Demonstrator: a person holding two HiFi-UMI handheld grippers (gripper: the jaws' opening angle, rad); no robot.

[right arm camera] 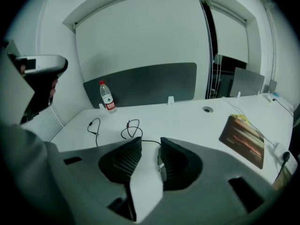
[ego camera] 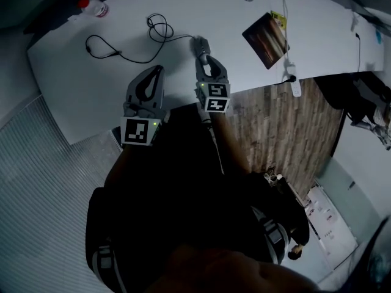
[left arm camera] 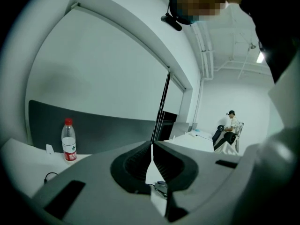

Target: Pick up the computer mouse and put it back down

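Mouse (ego camera: 200,44) first: it lies flat on the white desk (ego camera: 201,11), to the left of the pad (ego camera: 267,36) in the head view and well apart from it, with nothing gripping it. The right hand-held gripper (right arm camera: 151,140) points down at it with its tips just short of the mouse's near end. Its jaws stand apart, and only a sliver of the silvery shell shows against the inner face of one pad, so they do not press on it.

It should be light and stiff, a smooth curved plastic shell that could slip out of a shallow pinch. The best hold is probably across its two flanks near the middle, where the sides run closest to parallel and the ribbed pads can seat low on the body. A grip on the domed top or the buttons looks less sure.

Its cable (ego camera: 131,57) runs off the far end and away from the pad in loose loops. It is likely to trail and tug a little on a lift, so a low, straight lift seems wise.

The left hand-held gripper (left arm camera: 151,145) hovers farther from the pad than the mouse, jaws closed tip to tip on nothing. A bottle (ego camera: 93,7) stands farthest from the pad, near the desk's far corner.
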